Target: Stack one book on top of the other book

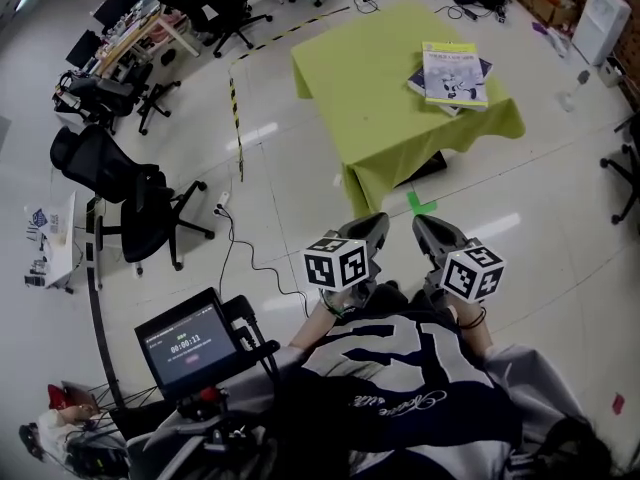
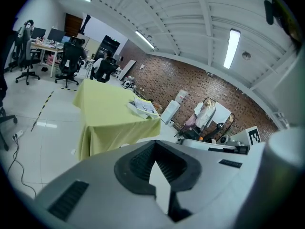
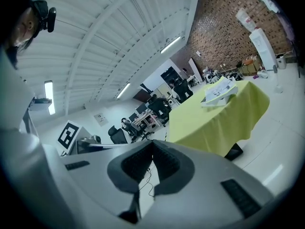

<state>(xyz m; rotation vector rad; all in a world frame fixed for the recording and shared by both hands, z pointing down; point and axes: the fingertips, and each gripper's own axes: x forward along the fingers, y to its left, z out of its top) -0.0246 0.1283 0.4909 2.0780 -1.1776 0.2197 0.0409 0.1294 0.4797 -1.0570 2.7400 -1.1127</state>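
Two books lie stacked on the yellow-green table point(image 1: 365, 93) near its far right corner: a light-covered book point(image 1: 455, 74) on top of a darker one point(image 1: 417, 80). The stack also shows as the books point(image 2: 143, 107) in the left gripper view and the books point(image 3: 220, 89) in the right gripper view, far off. My left gripper point(image 1: 368, 226) and right gripper point(image 1: 432, 228) are held side by side close to my body, well short of the table. Both are shut with nothing between the jaws, as seen at the left gripper point(image 2: 155, 162) and the right gripper point(image 3: 151, 159).
Black office chairs point(image 1: 140, 196) stand at the left, with a screen on a stand point(image 1: 190, 346) beside me. A cable point(image 1: 240, 250) and striped tape point(image 1: 236, 118) run across the floor. A green tape mark point(image 1: 420, 204) lies before the table. A white unit point(image 1: 600, 20) stands far right.
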